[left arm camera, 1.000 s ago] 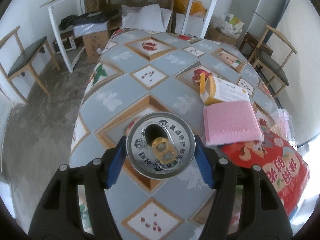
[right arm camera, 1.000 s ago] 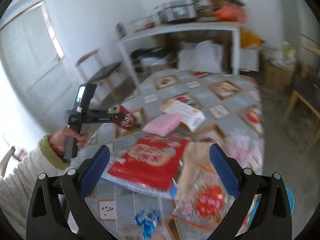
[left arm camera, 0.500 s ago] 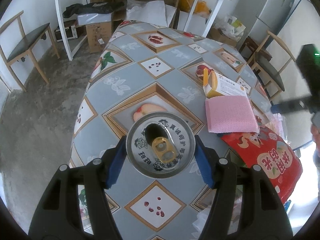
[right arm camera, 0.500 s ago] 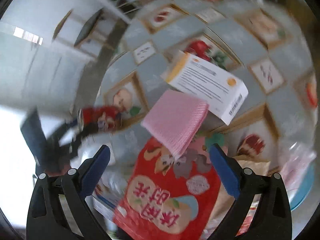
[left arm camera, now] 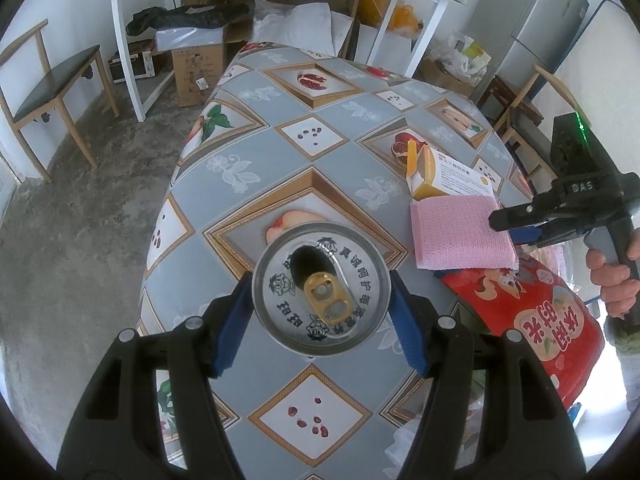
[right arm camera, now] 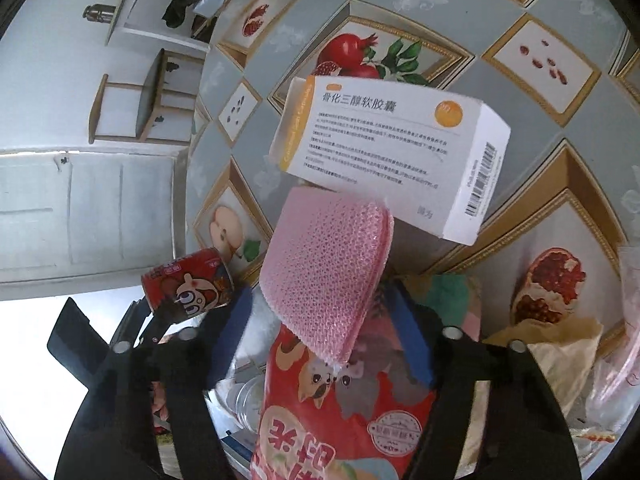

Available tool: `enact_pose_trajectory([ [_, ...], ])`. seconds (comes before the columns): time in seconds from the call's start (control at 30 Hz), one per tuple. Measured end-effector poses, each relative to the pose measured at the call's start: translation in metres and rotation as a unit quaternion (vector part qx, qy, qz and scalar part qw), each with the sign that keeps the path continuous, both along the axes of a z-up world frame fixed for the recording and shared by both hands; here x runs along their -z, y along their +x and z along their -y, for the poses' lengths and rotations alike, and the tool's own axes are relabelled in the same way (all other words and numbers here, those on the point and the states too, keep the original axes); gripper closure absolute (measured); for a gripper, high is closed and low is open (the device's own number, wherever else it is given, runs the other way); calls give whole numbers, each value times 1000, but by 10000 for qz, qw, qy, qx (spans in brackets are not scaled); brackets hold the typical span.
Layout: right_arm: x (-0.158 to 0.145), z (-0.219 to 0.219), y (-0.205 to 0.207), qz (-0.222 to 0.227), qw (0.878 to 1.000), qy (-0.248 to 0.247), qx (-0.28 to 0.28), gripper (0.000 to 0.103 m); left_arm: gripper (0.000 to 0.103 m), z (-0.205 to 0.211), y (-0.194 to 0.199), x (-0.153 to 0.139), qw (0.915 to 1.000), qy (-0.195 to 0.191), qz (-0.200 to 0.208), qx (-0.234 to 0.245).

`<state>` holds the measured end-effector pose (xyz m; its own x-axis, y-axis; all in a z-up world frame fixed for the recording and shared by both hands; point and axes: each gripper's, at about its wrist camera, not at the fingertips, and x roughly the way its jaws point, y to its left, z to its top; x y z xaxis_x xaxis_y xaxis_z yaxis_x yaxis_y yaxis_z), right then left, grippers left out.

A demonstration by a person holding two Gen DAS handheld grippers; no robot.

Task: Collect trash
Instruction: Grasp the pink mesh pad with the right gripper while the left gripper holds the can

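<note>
My left gripper (left arm camera: 320, 304) is shut on a red drink can (left arm camera: 320, 286), seen top-on with its opened gold tab; the can also shows in the right wrist view (right arm camera: 188, 284), held above the table's left side. My right gripper (right arm camera: 320, 332) is open, its blue pads either side of a pink bubble-wrap pad (right arm camera: 326, 270) that lies on a red snack bag (right arm camera: 340, 412). Whether the pads touch the pink pad I cannot tell. In the left wrist view the right gripper (left arm camera: 520, 228) reaches over the pink pad (left arm camera: 460, 232). A white medicine box (right arm camera: 384, 152) lies just beyond.
The table has a grey fruit-patterned cloth (left arm camera: 320, 136). Crumpled paper and plastic wrappers (right arm camera: 560, 344) lie at the right. Chairs (left arm camera: 52, 84) stand by the left wall, and a white desk with boxes (left arm camera: 192, 60) stands beyond the table.
My right gripper has swung down from a raised view of the room to the pink pad, which now lies between its fingers. My left gripper has drawn back and up with the can.
</note>
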<state>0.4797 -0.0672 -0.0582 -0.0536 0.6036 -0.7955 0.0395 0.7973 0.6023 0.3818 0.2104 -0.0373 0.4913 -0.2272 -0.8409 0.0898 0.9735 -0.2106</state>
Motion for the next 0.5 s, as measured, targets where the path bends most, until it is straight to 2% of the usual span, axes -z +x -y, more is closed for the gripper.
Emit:
enact_pose_trajectory([
  [0.03, 2, -1, 1, 3, 10000, 14, 8, 48, 41, 0, 0, 0, 10000, 2, 2, 10],
  [0.1, 3, -1, 1, 10, 10000, 51, 20, 64, 41, -1, -1, 0, 10000, 3, 8, 12],
  [0.17, 2, 1, 0, 16, 9999, 151, 44, 70, 41, -1, -1, -1, 10000, 3, 6, 5],
  [0.3, -4, 7, -2, 167, 9994, 271, 99, 75, 41, -1, -1, -1, 10000, -11, 2, 7],
  [0.5, -26, 21, -5, 423, 9975, 512, 248, 77, 41, -5, -4, -9, 9999, -104, 20, -95],
])
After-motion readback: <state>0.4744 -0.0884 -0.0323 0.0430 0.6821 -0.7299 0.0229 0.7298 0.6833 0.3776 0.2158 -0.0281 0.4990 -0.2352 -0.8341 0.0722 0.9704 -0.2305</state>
